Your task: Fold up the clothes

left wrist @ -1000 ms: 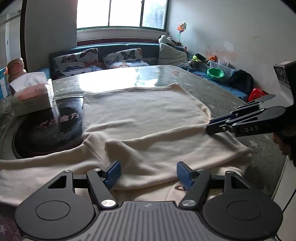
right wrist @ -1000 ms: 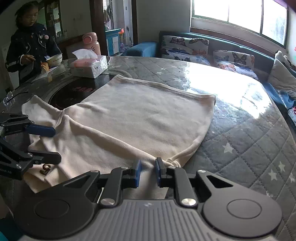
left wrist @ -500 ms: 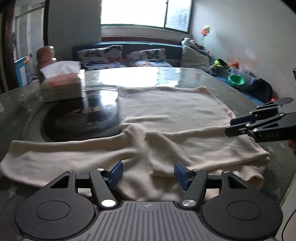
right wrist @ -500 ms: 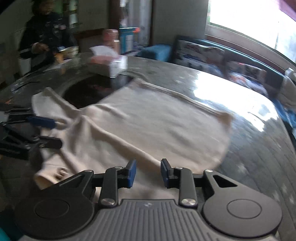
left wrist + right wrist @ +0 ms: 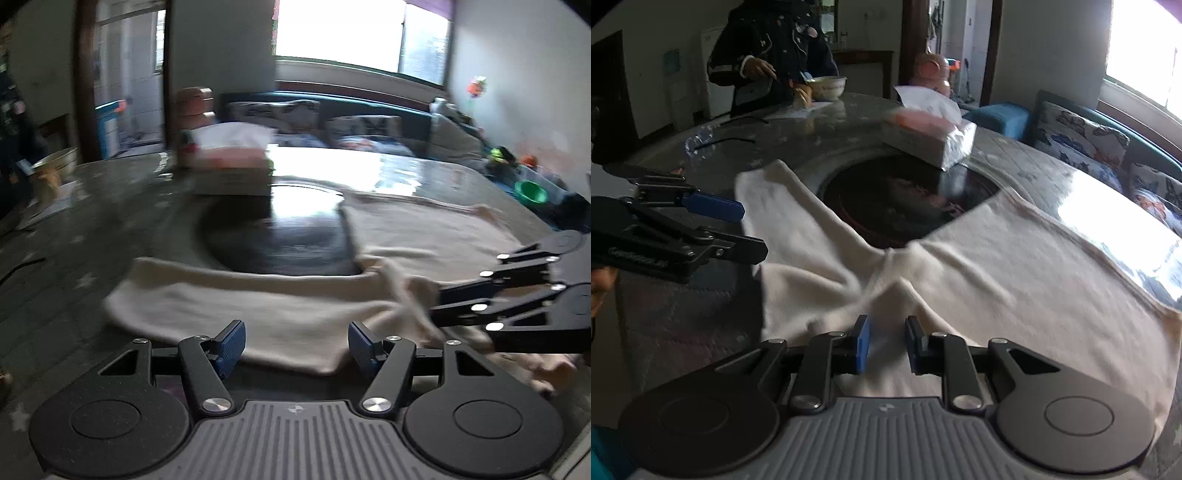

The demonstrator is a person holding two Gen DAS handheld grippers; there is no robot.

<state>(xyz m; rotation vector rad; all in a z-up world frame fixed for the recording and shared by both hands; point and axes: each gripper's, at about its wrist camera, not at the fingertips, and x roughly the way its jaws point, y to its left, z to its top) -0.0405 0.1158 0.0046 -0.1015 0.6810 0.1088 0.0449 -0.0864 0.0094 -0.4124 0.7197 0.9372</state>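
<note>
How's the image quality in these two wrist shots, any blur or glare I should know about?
Left wrist view: heavy motion blur smears the tissue box and cream garment; the window is blown out white. Right wrist view: sharper, though the tissue box is still smeared, with bright glare on the glossy table. Both show fisheye bending at the edges.

We can't read any text here: the lettering on the left gripper point(image 5: 753, 230) and the dark disc point(image 5: 908, 201) is blurred.
</note>
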